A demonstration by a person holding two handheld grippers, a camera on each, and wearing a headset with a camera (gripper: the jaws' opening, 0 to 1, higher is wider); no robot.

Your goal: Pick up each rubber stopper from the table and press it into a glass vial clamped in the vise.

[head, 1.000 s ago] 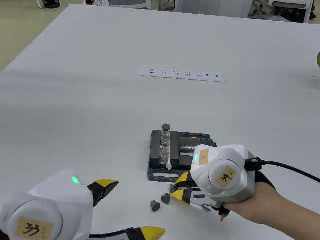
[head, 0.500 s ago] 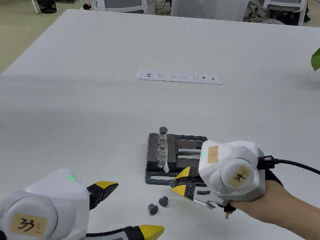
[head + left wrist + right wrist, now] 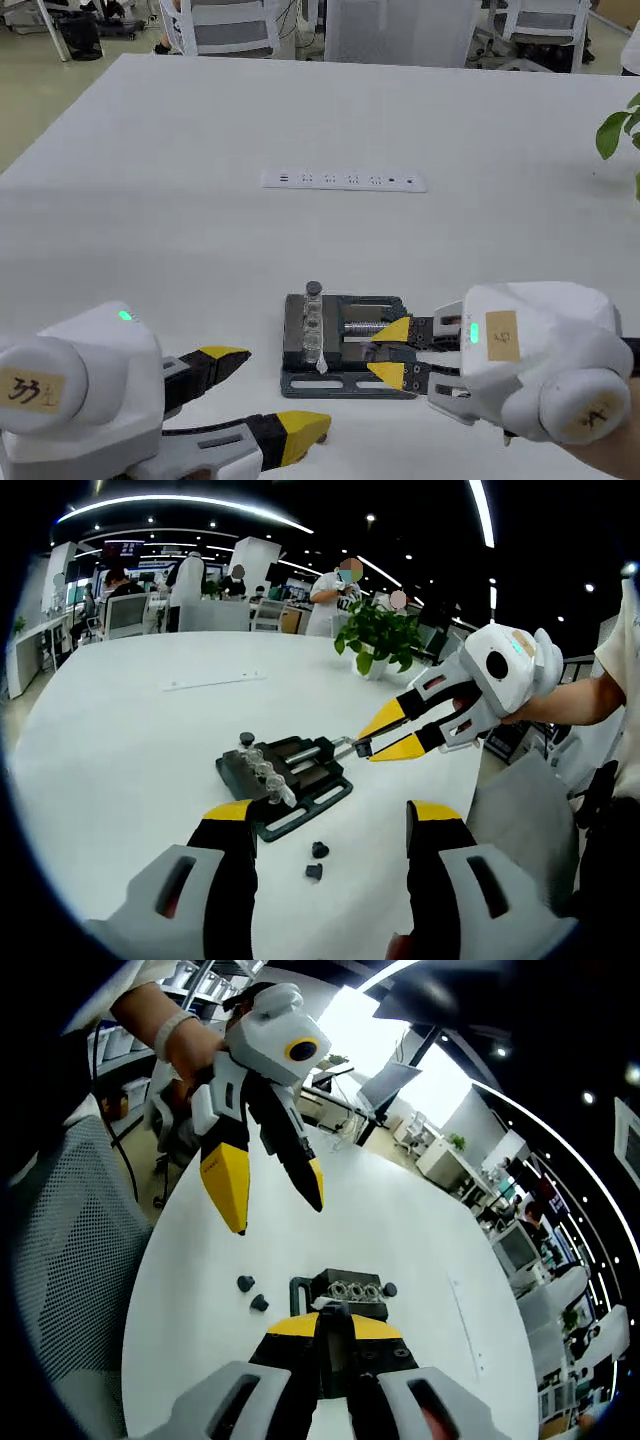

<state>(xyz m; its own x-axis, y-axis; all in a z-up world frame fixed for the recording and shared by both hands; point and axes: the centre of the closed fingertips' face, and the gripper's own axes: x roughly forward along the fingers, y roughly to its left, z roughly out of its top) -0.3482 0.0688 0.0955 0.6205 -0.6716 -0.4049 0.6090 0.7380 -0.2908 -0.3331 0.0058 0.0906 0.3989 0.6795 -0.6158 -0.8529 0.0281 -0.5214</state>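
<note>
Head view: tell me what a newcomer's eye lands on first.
The black vise sits near the middle of the white table, clamping a row of glass vials, one of them stoppered. The right gripper hovers at its right end with yellow tips. The left gripper gapes open at lower left.

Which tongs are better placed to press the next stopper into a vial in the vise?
Right. The right tongs are almost shut at the vise, seemingly pinching a stopper; the left tongs hang open, farther away.
</note>
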